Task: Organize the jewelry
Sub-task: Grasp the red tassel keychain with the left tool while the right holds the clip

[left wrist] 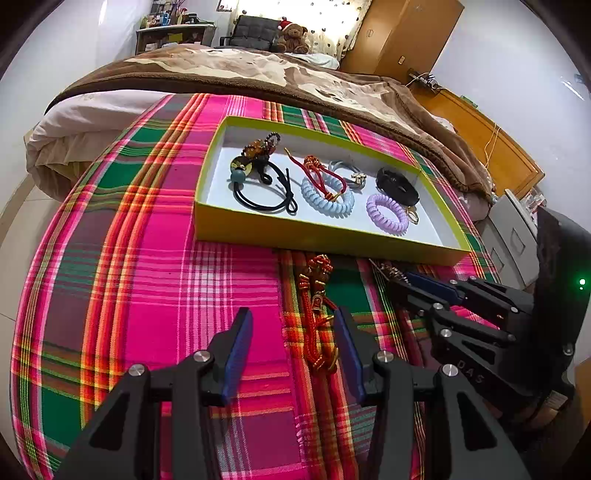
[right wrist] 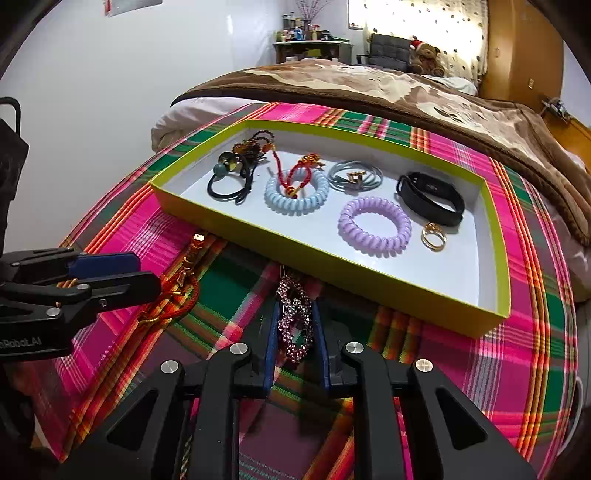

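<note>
A yellow-green tray (left wrist: pixel 258 229) (right wrist: pixel 369 275) with a white floor holds several pieces, among them a blue coil band (left wrist: pixel 327 199) (right wrist: pixel 297 195), a purple coil band (left wrist: pixel 388 214) (right wrist: pixel 375 225), a black wristband (right wrist: pixel 430 199) and a gold ring (right wrist: pixel 434 236). A red knotted cord (left wrist: pixel 319 314) (right wrist: pixel 173 299) lies on the plaid cloth in front of the tray. My left gripper (left wrist: pixel 291 321) (right wrist: pixel 136 273) is open, the cord just inside its right finger. A pink rhinestone bracelet (right wrist: pixel 295 317) lies between the fingers of my right gripper (right wrist: pixel 295 325) (left wrist: pixel 402 278), whose jaws stand narrowly apart around it.
The plaid cloth (left wrist: pixel 147 295) covers a round surface that drops off at the left. A bed with a brown blanket (left wrist: pixel 258 77) lies behind the tray. A wooden wardrobe (left wrist: pixel 410 33) and a low wooden cabinet (left wrist: pixel 491 140) stand at the right.
</note>
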Demonstrator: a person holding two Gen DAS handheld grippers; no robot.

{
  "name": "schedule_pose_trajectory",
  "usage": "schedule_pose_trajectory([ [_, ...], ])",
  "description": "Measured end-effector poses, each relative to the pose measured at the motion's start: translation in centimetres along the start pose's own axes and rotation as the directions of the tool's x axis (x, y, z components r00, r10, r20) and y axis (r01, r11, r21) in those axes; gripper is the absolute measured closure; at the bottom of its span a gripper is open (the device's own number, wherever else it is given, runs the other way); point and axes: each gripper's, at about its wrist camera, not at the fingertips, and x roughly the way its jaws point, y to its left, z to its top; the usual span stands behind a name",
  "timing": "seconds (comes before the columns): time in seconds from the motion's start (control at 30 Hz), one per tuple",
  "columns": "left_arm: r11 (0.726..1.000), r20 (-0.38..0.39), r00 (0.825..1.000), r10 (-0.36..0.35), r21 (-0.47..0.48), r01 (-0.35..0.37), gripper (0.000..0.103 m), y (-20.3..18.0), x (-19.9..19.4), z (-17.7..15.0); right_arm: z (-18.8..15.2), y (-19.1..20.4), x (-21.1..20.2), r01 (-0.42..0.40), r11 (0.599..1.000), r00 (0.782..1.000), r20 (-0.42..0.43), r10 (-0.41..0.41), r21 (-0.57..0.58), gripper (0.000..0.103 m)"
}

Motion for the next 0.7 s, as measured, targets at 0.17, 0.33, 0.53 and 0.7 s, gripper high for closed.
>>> schedule_pose_trajectory([
  [0.17, 1.0, -0.012, 1.0, 0.009, 0.027, -0.009, 0.056, -0.9, 0.7, 0.2, -0.2, -0.9, -1.1, 0.014, 0.999, 0.999, 0.04, -0.016, 0.041, 0.091],
  [0.33, 0.997, -0.005, 0.999, 0.045, 0.067, -0.045, 0.056, -1.9, 1.3, 0.5, -0.5, -1.7, -2.2, 0.009, 0.997, 0.998, 0.067, -0.015, 0.081, 0.092],
  [0.53, 0.977, 0.022, 0.985, 0.17, 0.126, -0.172, 0.056, -3.1, 2.2, 0.9, -0.8, -2.4, -3.1, -0.007, 0.993, 0.996, 0.091, -0.004, 0.116, 0.092],
  [0.7, 0.966, 0.043, 0.977, 0.209, 0.149, -0.213, 0.056, -3.6, 2.8, 1.2, -0.9, -2.9, -3.8, -0.019, 0.99, 0.994, 0.112, 0.003, 0.14, 0.092],
])
